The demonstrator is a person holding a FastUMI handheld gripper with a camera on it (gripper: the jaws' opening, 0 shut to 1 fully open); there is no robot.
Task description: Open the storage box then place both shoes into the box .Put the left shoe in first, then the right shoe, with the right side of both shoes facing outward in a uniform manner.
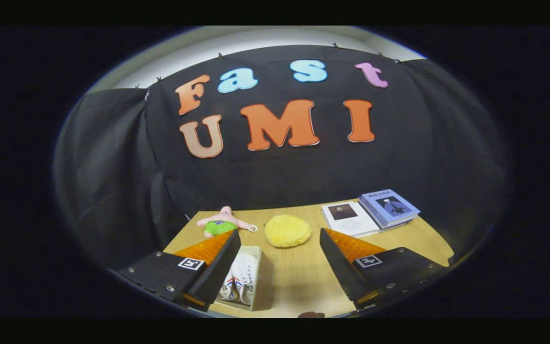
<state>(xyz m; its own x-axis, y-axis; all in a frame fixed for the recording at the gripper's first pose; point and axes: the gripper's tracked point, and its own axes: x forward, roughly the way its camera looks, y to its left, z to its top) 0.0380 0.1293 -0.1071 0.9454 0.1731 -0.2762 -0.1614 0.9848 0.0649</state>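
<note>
My gripper [280,241] hangs open above the wooden table [299,282], with nothing between its fingers. Down beside the left finger [222,267] stands an open pale storage box [258,282]. Two white shoes [241,279] with coloured stripes lie side by side inside it, partly hidden by that finger. The right finger [342,267] is over bare tabletop. I cannot tell which way the shoes face.
Beyond the fingers lie a pink and green plush toy [222,223] and a round yellow fluffy thing [287,231]. Farther right, two books [370,214] rest near the table's back edge. Black cloth walls close in behind and on both sides.
</note>
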